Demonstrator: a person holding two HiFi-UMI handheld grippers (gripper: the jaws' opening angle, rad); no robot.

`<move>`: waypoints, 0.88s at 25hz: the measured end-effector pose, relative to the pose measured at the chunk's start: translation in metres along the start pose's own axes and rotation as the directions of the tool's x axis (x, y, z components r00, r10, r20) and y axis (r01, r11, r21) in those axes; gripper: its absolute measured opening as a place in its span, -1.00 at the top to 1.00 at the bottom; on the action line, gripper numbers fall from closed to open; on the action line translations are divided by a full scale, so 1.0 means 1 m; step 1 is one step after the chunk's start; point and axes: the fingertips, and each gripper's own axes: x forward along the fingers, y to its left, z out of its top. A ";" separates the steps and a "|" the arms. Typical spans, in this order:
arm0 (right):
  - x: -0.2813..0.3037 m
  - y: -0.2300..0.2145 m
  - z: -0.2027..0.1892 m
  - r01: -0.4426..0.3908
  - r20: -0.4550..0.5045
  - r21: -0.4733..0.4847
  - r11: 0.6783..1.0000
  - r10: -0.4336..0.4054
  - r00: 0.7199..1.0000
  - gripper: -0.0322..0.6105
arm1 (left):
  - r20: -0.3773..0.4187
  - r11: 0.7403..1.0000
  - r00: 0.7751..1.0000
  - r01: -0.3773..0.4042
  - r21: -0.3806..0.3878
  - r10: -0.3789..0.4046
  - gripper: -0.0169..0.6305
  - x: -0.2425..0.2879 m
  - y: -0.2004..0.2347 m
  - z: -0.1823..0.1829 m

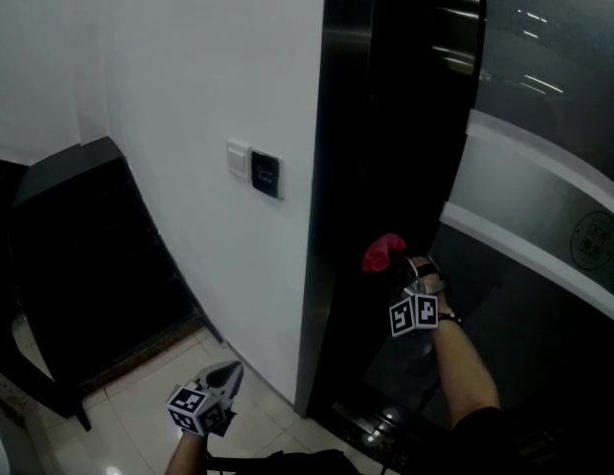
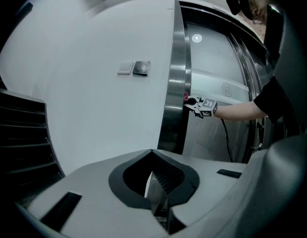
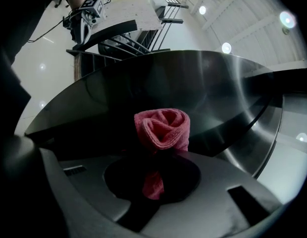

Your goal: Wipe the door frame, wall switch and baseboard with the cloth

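Right gripper [image 1: 404, 283]: pinching the bunched pink cloth [image 3: 162, 128], right of centre.
Cloth position: against the dark metal door frame [image 1: 337, 166], about halfway up its inner edge.
Left gripper [image 1: 223, 379]: jaws pressed together, nothing between them, held low and near, over the floor tiles.
Progress: frame wipe seems under way. The switch [image 1: 238, 158] on the white wall to the left is well apart from the cloth and probably yet to do, as is the baseboard, which I cannot make out.
Writing: a round emblem [image 1: 594, 237] on the glass at far right, unreadable.
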 end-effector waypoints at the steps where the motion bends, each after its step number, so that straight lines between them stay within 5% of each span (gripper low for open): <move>1: 0.000 0.006 -0.001 -0.010 -0.002 0.004 1.000 0.010 1.000 0.75 | -0.004 1.000 1.000 0.000 0.000 0.000 0.98 0.000 0.000 -0.001; 22: -0.001 0.070 -0.020 -0.116 -0.018 0.076 0.990 0.118 0.993 0.75 | -0.035 1.000 0.999 -0.006 -0.002 0.006 0.98 -0.001 -0.008 -0.009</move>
